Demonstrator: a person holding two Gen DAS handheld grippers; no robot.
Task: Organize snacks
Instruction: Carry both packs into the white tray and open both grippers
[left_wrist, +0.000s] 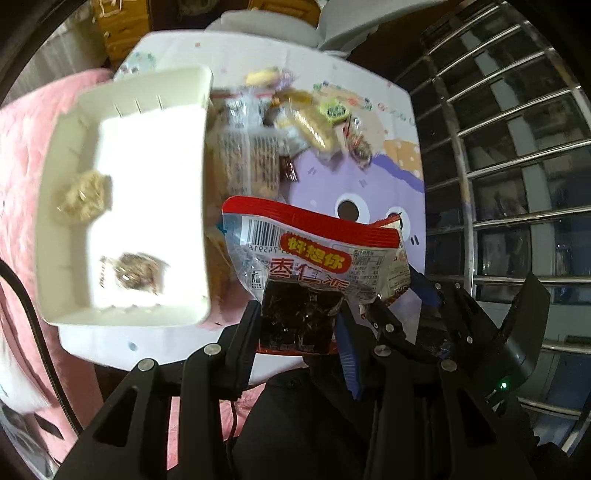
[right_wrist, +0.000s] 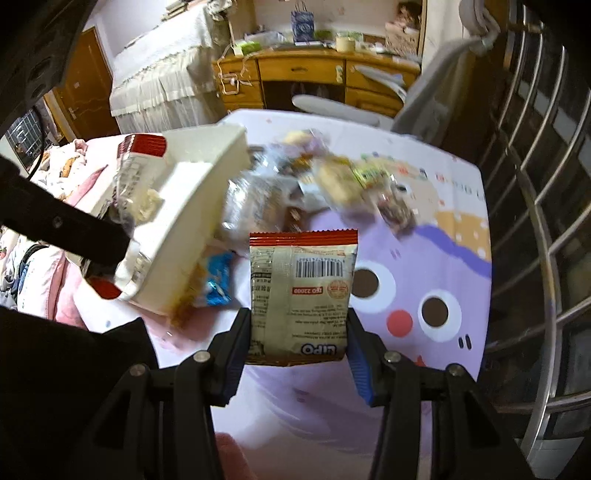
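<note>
Both views are motion-blurred, so the heap of small wrapped snacks (left_wrist: 295, 122) at the far side of the bench (right_wrist: 436, 206) is hard to read; only crinkled clear and yellow wrappers can be told apart.

Left wrist view: the left gripper (left_wrist: 297, 325) has its jaws pinching the lower, dark part of a glossy red-edged packet (left_wrist: 314, 254) with a barcode and printed characters. The packet's bottom edge is hidden between the jaws. At 9 o'clock lies a white rectangular plastic tray (left_wrist: 192, 184), smooth-walled with rounded corners, holding two blurred items: a pale crumbly lump (left_wrist: 81, 197) and a dark wrapped piece (left_wrist: 133, 273). The other gripper's black fingers intrude at 4 o'clock.

Right wrist view: the right gripper (right_wrist: 299, 341), with blue ribbed pads (right_wrist: 360, 369), has its jaws pinching a flat cream packet (right_wrist: 303, 291) with a serrated red top edge and a barcode, held upright above the bench. The bench cover is a soft printed cloth with a purple cartoon face. The tray sits at 10 o'clock, tilted, partly covered by a black finger. A blue wrapper (right_wrist: 218, 277) peeks from beneath it.
</note>
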